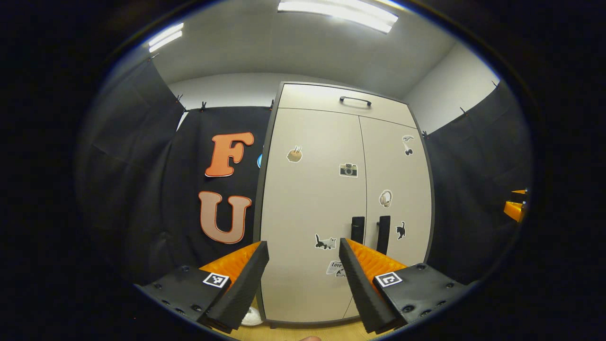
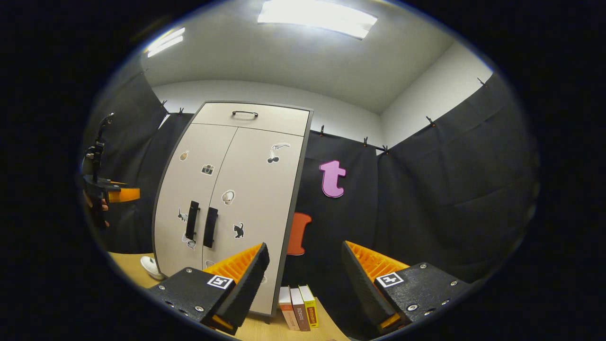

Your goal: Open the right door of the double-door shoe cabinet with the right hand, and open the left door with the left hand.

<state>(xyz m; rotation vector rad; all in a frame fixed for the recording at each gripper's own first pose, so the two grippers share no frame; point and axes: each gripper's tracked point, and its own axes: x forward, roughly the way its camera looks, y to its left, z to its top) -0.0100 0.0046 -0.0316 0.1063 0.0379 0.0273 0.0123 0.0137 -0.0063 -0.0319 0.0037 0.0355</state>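
Fingers of the left gripper point(image 1: 303, 258) stand spread with nothing between them, low in the left gripper view, facing the shoe cabinet point(image 1: 331, 189) at frame centre. Both doors are shut (left door point(image 1: 310, 208), right door point(image 1: 395, 189)), and the two dark handles point(image 1: 370, 232) sit side by side at the seam. Right gripper point(image 2: 303, 260) is likewise spread and empty; in its view the cabinet stands left of centre, with three books point(image 2: 298, 308) at its foot on the wooden floor point(image 2: 128, 265).
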